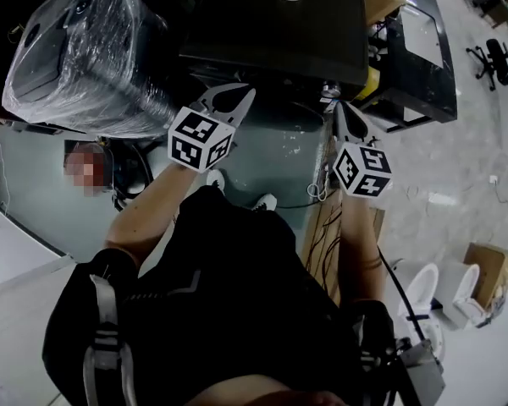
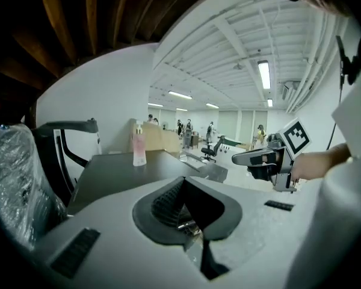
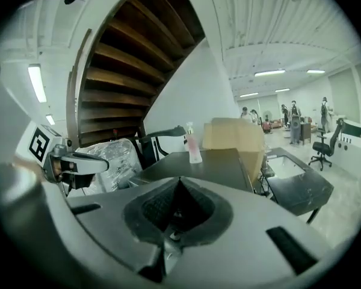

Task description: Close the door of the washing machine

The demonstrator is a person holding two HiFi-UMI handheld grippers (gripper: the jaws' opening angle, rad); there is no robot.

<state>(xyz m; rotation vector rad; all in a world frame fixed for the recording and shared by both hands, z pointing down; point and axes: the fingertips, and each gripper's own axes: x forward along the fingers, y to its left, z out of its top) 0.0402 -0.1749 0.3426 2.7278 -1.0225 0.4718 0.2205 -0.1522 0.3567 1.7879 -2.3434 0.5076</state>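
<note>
Both pairs of jaws are pressed together with nothing between them: the left gripper [image 1: 237,100] and the right gripper [image 1: 343,118] are empty. They are held up side by side in front of the person, pointing a little downward toward a dark table [image 3: 216,164]. A pink bottle [image 3: 193,144] stands on the table, with a box [image 3: 234,137] just behind it. I think the main danger is that I act blind, because I cannot find the washing machine or its door in any view. If I reach down without seeing it, the tips may hit the table edge or miss the door. A wide swing to the left could also brush the wrapped chair [image 1: 85,57]. Shut tips give only a small contact, so they could slip on a smooth door when I push. Cables [image 1: 322,227] lie on the floor near the person's feet, and a step there could catch them. The person's body hides most of the floor below in the head view. Both gripper views look out over the table into the room, not down.
</note>
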